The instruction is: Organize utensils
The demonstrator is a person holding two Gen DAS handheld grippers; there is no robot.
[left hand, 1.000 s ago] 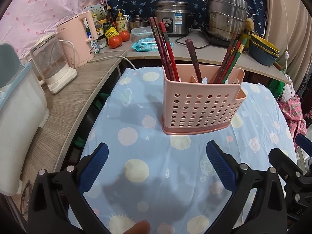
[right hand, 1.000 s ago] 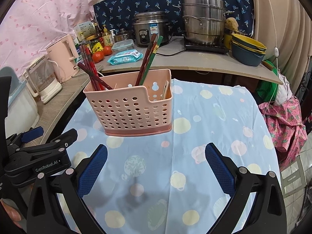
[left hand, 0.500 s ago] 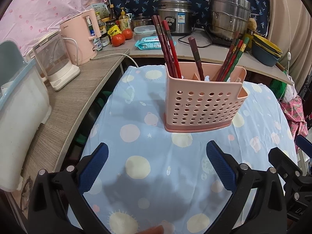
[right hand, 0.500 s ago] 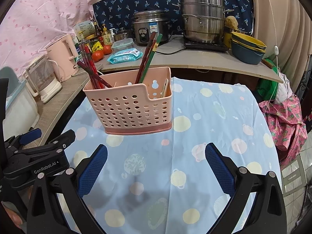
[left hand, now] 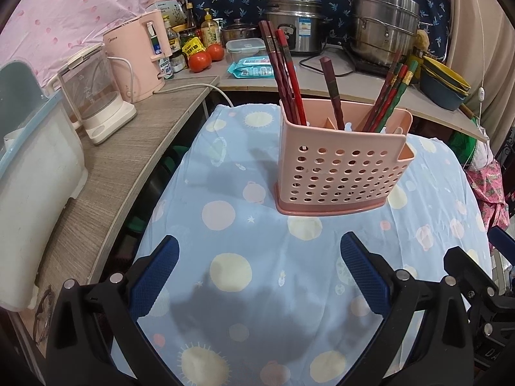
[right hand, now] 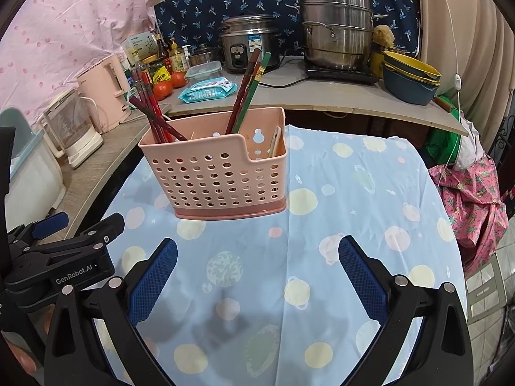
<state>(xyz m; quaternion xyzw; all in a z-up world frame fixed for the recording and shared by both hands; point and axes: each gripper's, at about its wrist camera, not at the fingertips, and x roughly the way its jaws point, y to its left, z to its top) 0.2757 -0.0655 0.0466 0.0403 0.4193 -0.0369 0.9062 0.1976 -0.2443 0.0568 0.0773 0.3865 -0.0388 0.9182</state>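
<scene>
A pink perforated utensil holder [left hand: 341, 164] stands upright on the blue spotted tablecloth [left hand: 257, 276]; it also shows in the right wrist view [right hand: 215, 173]. Red and dark chopsticks [left hand: 283, 74] lean in its left compartment, one dark stick [left hand: 331, 90] in the middle, red and green ones [left hand: 389, 96] at the right. In the right wrist view a pale wooden utensil [right hand: 273, 143] sits in the small right compartment. My left gripper [left hand: 257, 270] is open and empty in front of the holder. My right gripper [right hand: 256, 268] is open and empty too.
A wooden counter on the left carries a glass kettle [left hand: 93, 96], a pink kettle [left hand: 135, 58] and a white container [left hand: 35, 180]. The back counter carries a rice cooker [left hand: 296, 29], a steel pot [left hand: 383, 19], tomatoes, bottles and stacked bowls [left hand: 444, 87].
Both grippers have pulled back and down slightly from the holder, which sits higher in both views. Both stay open and empty.
</scene>
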